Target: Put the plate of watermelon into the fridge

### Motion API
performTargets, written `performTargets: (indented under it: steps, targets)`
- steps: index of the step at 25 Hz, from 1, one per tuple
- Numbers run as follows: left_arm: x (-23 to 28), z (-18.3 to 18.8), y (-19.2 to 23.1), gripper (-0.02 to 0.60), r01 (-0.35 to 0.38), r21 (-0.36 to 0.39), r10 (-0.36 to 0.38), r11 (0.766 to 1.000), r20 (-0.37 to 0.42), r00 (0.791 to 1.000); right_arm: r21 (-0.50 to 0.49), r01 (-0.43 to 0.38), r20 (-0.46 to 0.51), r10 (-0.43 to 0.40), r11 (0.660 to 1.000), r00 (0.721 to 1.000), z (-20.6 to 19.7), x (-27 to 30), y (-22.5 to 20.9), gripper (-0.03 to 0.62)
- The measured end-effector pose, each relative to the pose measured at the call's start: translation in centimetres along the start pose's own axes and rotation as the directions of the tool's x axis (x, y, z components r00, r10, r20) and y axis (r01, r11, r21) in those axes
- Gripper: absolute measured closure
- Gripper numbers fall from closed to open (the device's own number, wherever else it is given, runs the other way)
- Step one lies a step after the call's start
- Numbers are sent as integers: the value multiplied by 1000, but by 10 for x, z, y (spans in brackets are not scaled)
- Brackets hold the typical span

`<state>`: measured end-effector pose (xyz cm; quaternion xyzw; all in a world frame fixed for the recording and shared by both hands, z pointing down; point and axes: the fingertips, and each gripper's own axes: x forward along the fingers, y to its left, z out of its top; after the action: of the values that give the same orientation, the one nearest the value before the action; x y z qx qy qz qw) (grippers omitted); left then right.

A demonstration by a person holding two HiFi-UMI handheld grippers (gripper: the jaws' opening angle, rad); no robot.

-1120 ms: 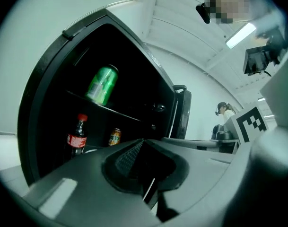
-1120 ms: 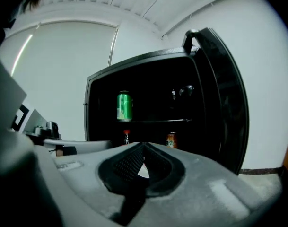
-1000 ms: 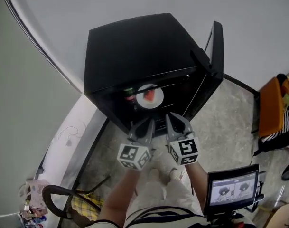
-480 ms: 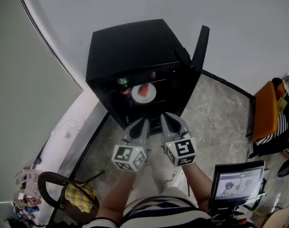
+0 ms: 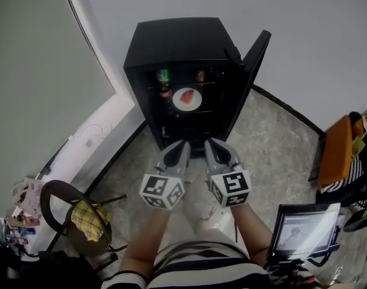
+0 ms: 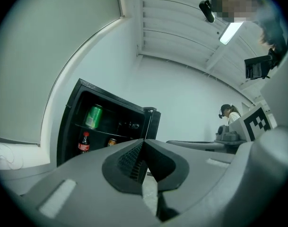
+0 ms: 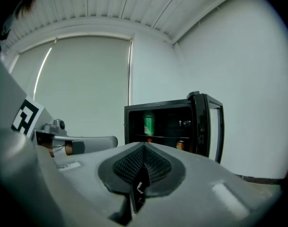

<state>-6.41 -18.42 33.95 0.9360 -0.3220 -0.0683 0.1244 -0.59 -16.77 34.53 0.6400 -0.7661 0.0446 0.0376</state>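
White round plate of red watermelon point(image 5: 187, 99) rests inside black mini fridge point(image 5: 177, 41); black fridge door point(image 5: 252, 65) open. Left gripper point(image 5: 181, 146), right gripper point(image 5: 213, 146): jaws pressed together, empty, well apart from fridge. Placing likely done.

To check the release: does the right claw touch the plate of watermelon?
Apart. The head view shows the plate of watermelon inside the fridge, while the right claw is outside it, with a plain gap between them.
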Motion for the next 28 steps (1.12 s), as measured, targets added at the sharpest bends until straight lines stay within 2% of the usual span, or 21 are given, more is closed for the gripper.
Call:
performTargets:
  steps: [10, 18, 28]
  targets:
    - [-63, 3, -6, 580, -58, 15, 58, 998, 6, 998, 35, -23, 6, 23, 999, 1000, -1, -37, 36, 594]
    - [-103, 13, -14, 580, -19, 12, 19, 1000, 4, 1000, 56, -9, 11, 8, 998, 1000, 2, -64, 81, 594]
    - [-136, 15, -23, 580, 29, 6, -29, 1000, -22, 999, 50, 65, 23, -66, 997, 998, 9, -101, 100, 594]
